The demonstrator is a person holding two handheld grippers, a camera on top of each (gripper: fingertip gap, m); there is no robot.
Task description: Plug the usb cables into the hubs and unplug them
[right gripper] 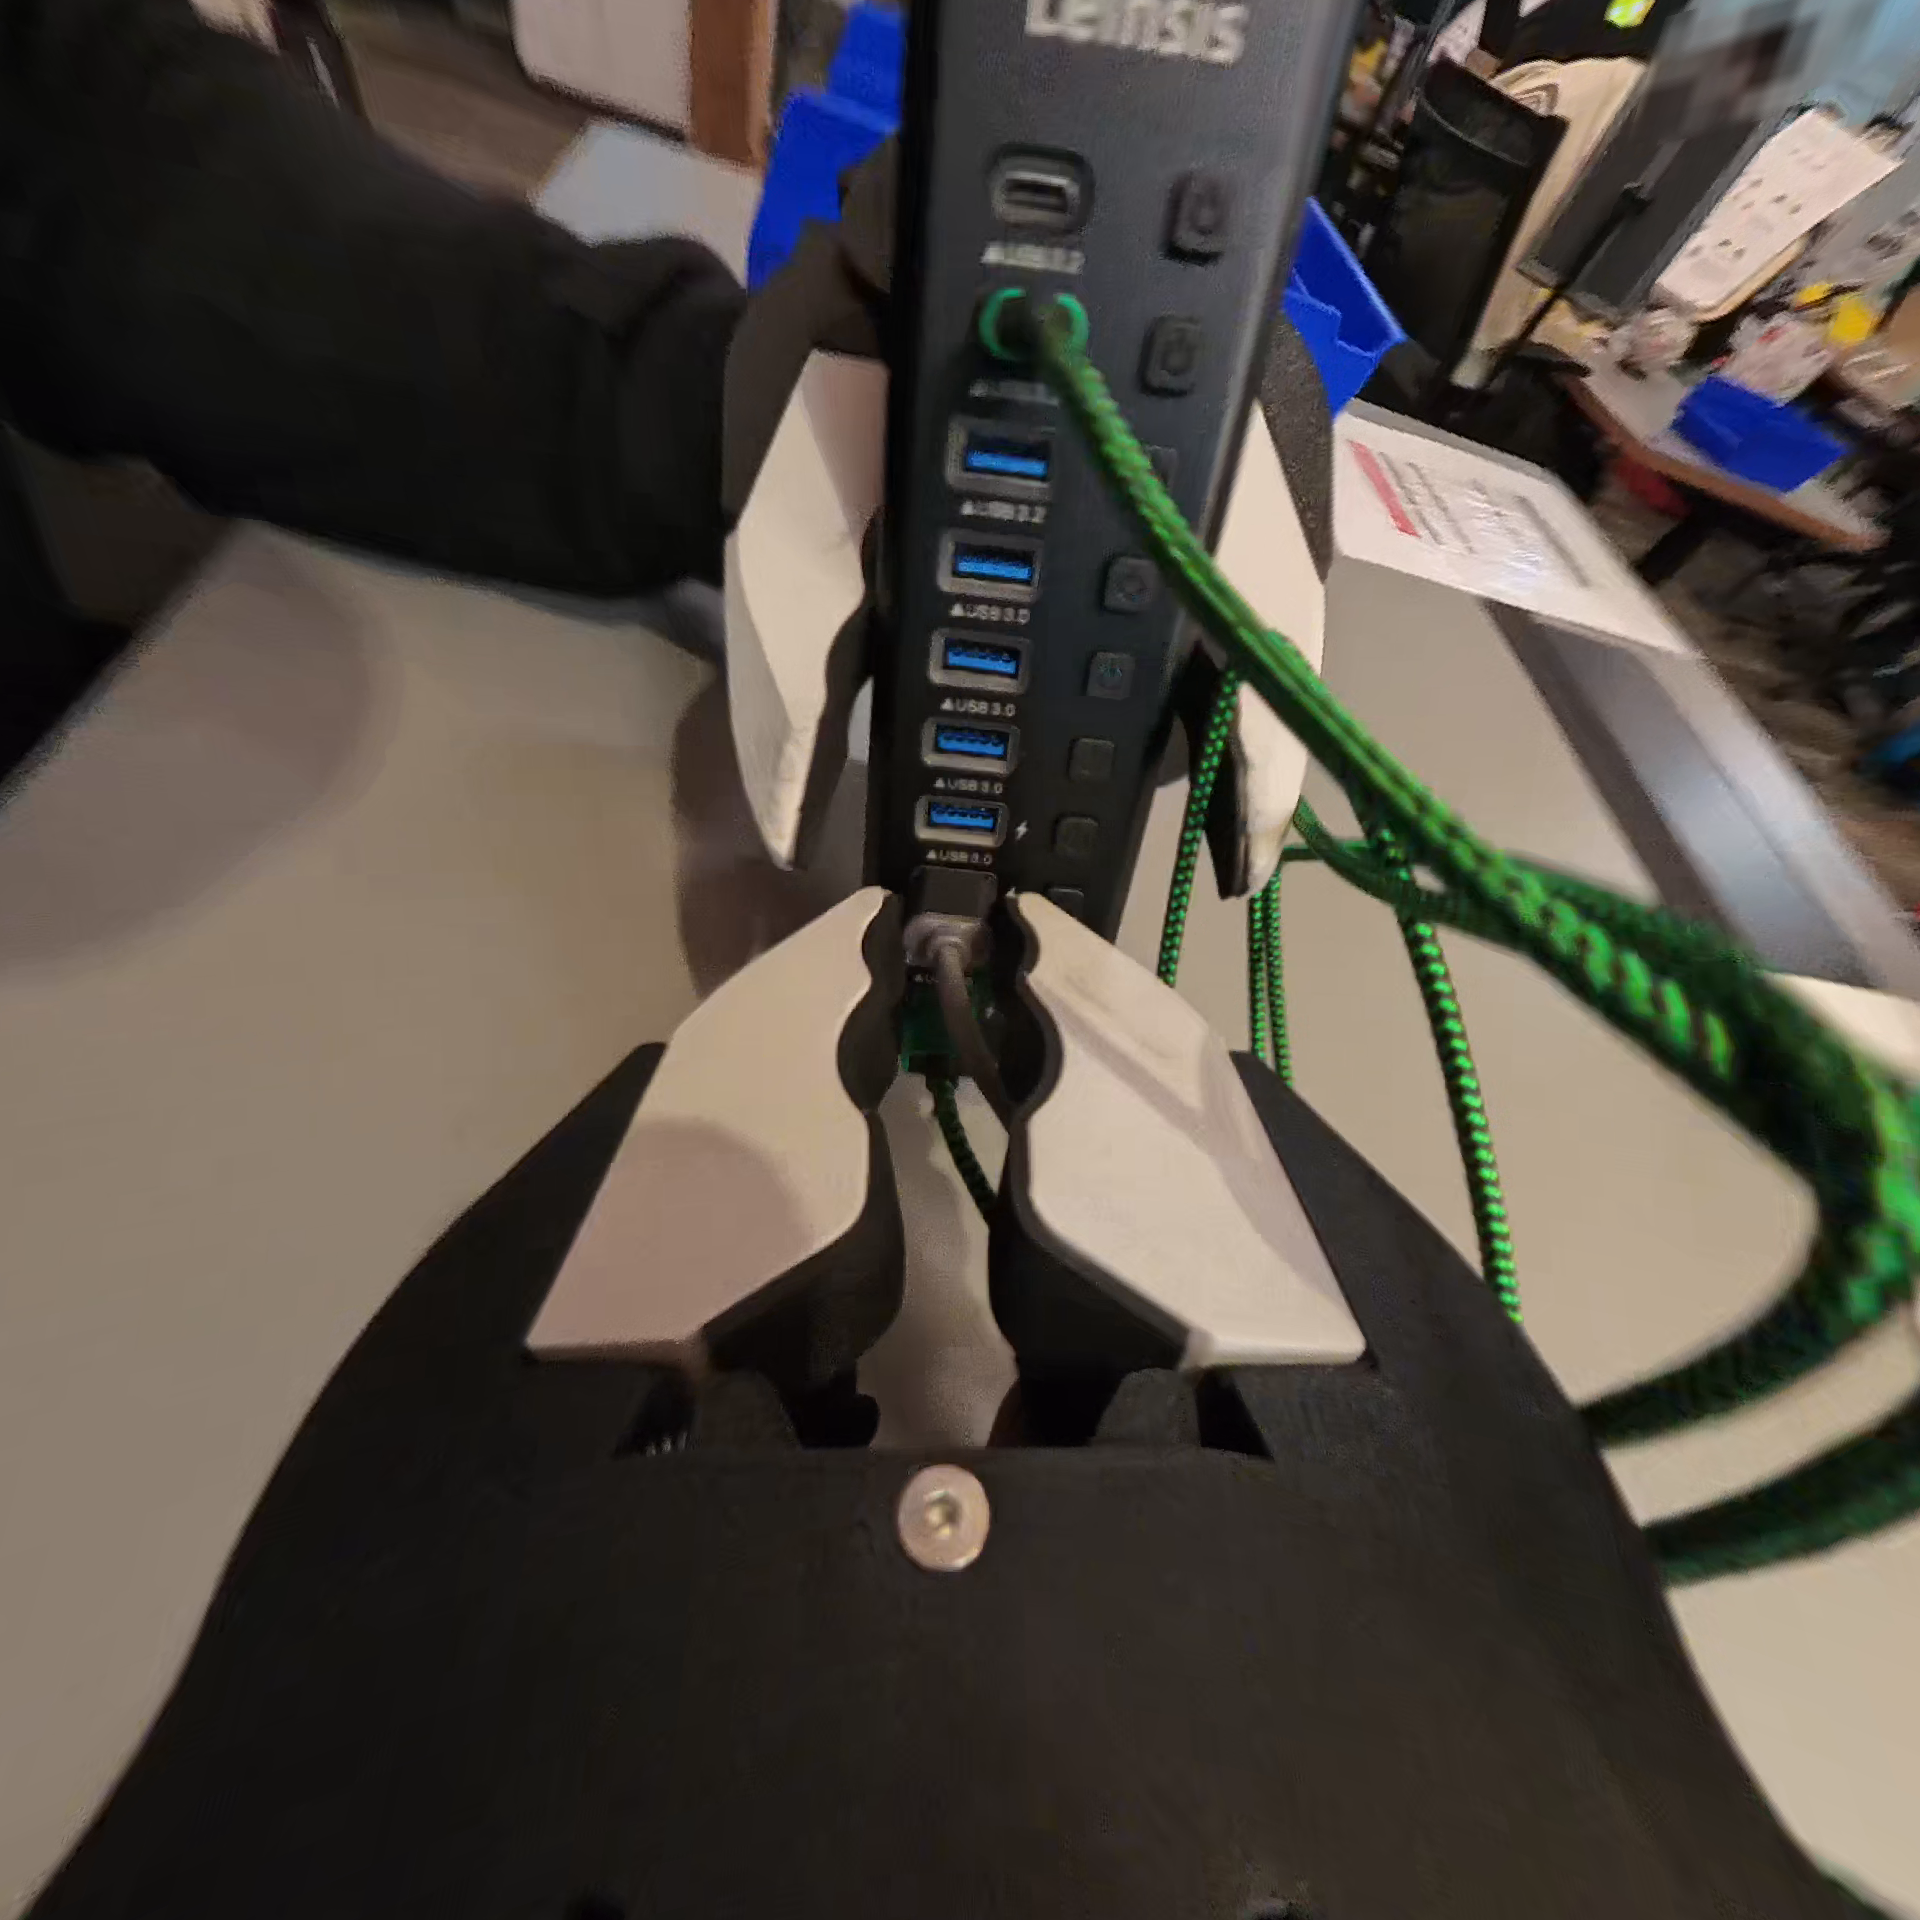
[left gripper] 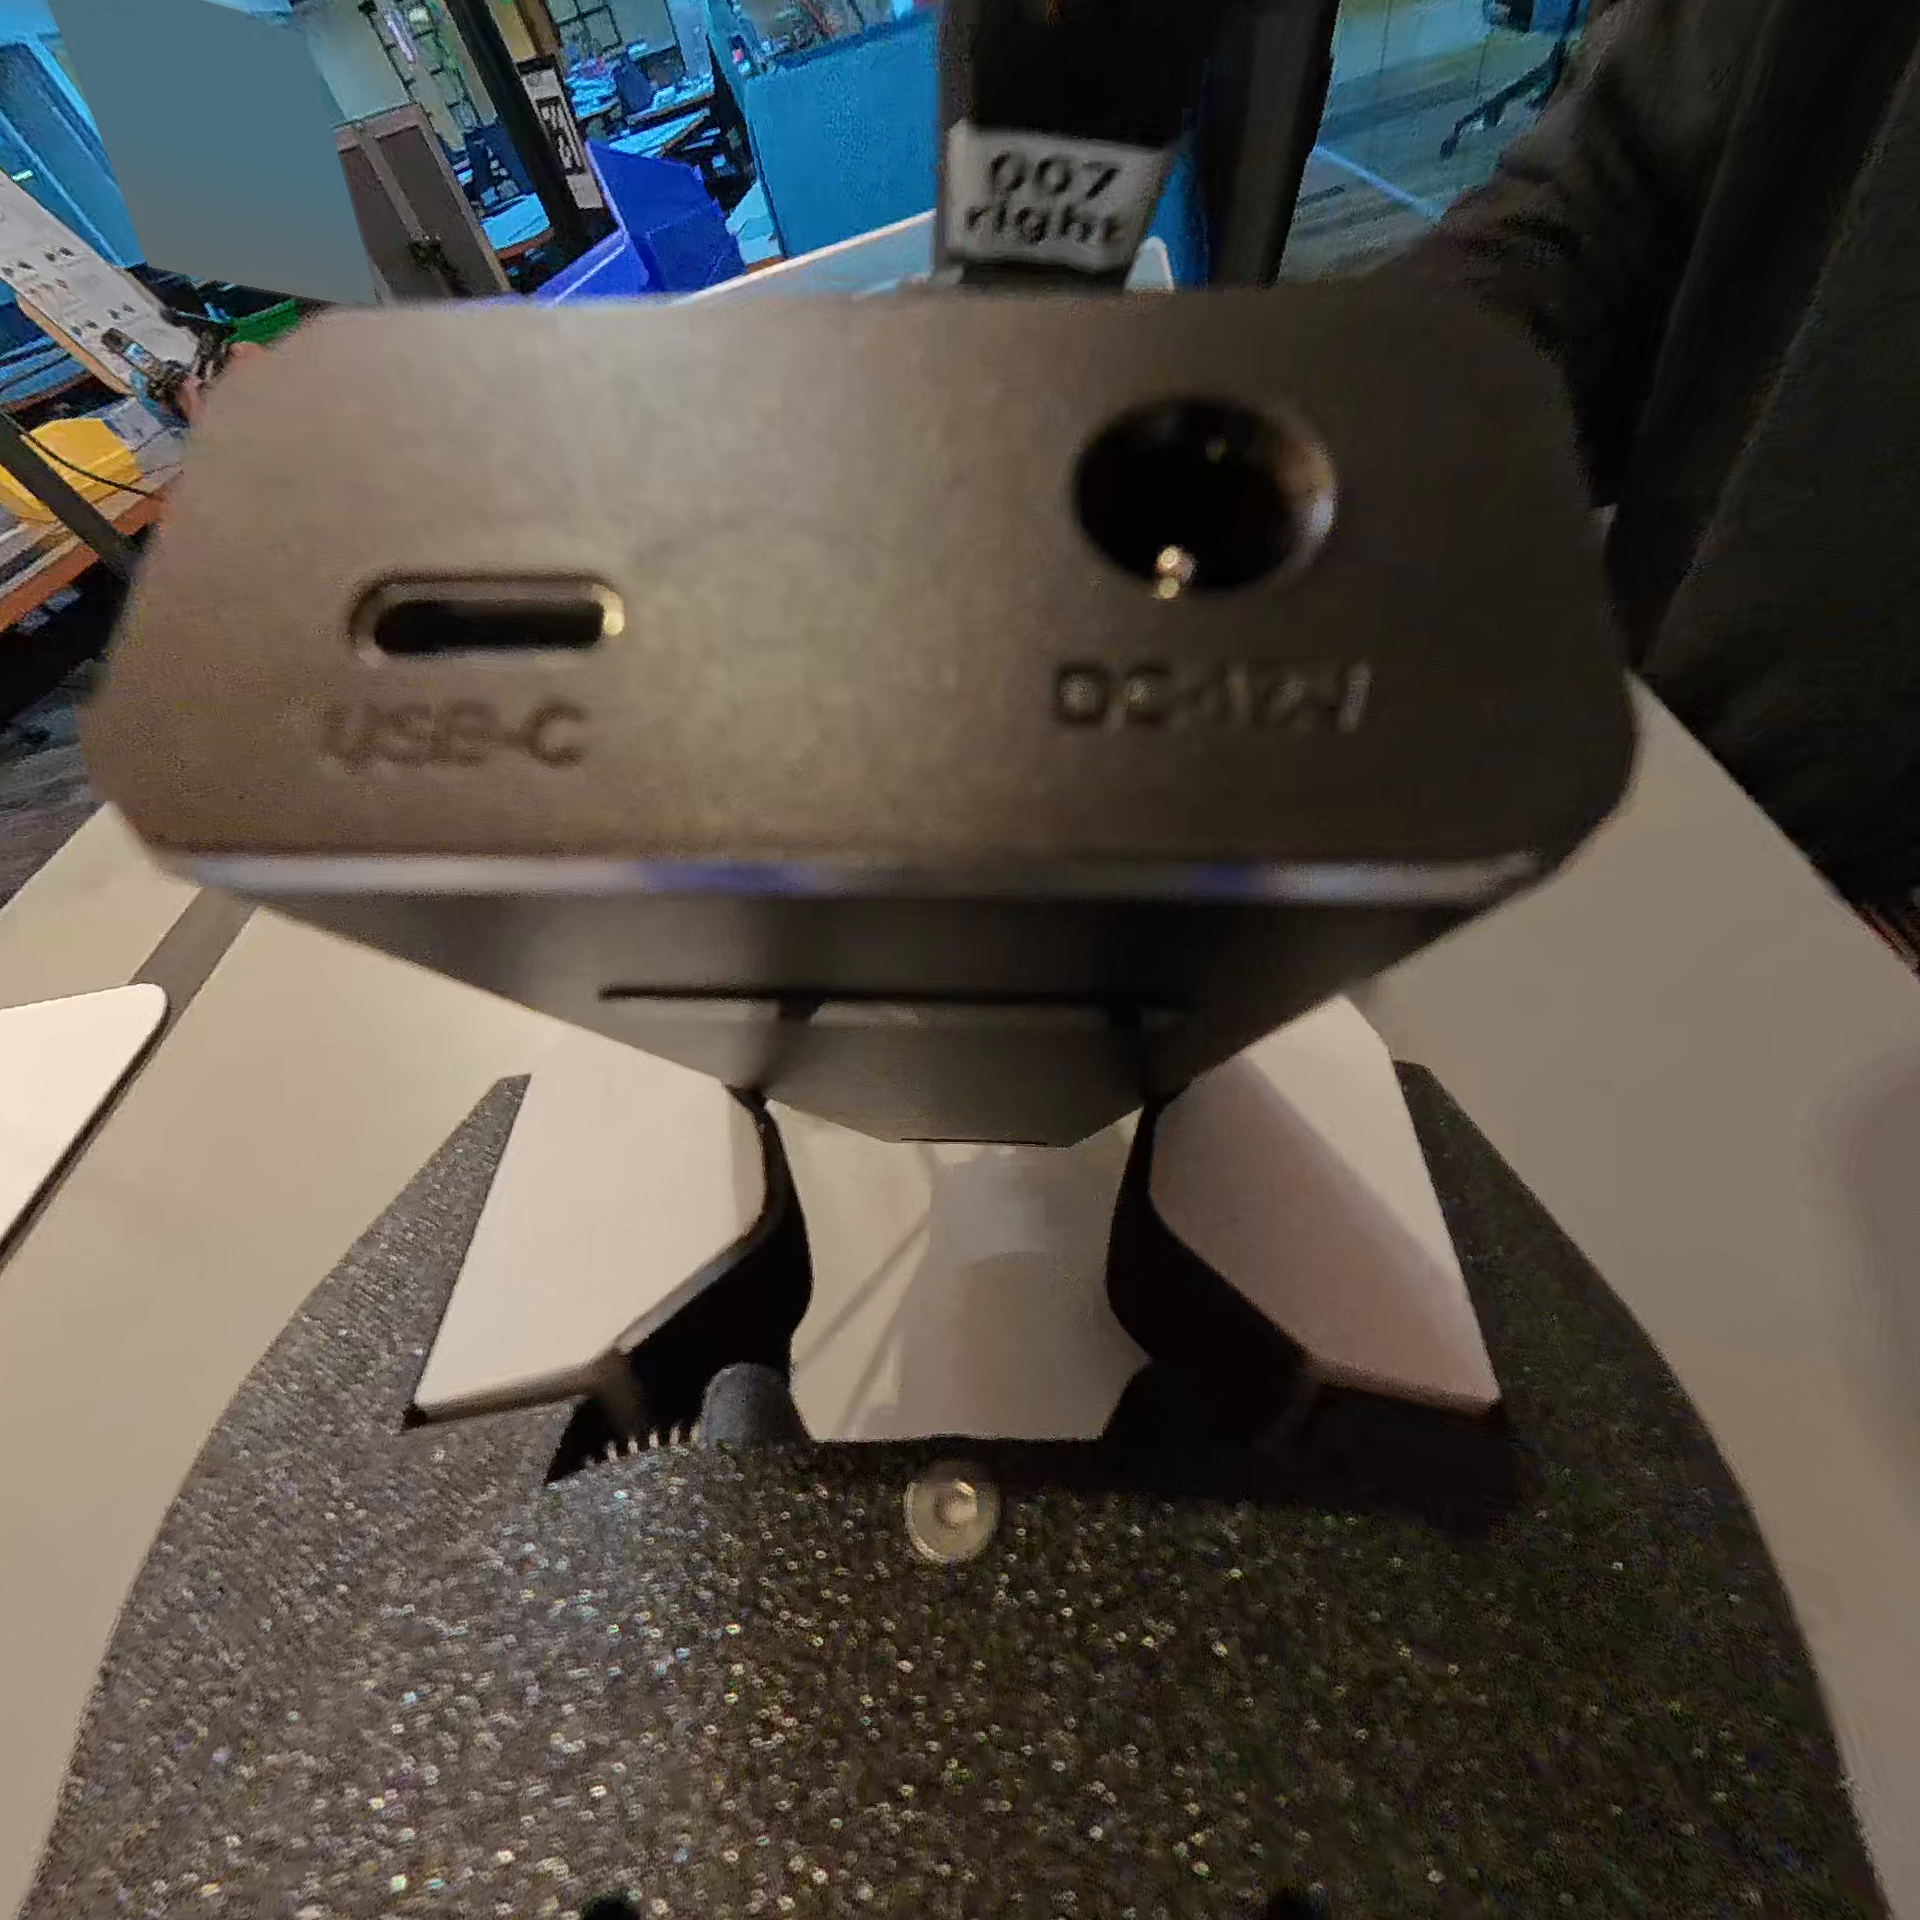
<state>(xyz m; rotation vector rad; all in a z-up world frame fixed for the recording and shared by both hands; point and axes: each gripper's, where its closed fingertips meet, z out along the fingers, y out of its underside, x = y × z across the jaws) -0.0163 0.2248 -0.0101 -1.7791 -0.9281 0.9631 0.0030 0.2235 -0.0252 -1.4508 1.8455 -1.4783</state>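
A dark, long USB hub (right gripper: 1060,665) is held up on end above the table. Its grey end face (left gripper: 831,520), with two sockets, fills the left wrist view. My left gripper (left gripper: 956,1101) is shut on the hub; its white fingers (right gripper: 790,623) flank the hub's sides. My right gripper (right gripper: 945,920) is shut on a grey-black USB plug (right gripper: 948,894) at a port near the hub's lower end. A green plug (right gripper: 925,1039) sits just below it. A green braided cable (right gripper: 1351,748) is plugged into an upper port (right gripper: 1029,322). Several blue ports (right gripper: 982,660) are empty.
The white table (right gripper: 312,935) lies beneath. Loops of green cable (right gripper: 1818,1195) hang and lie to the right. A printed sheet (right gripper: 1475,530) lies at the table's far right. Blue bins (right gripper: 1340,301) stand behind. A person's dark sleeve (right gripper: 312,312) is at left. Less than 4 cm separates the two grippers' tips.
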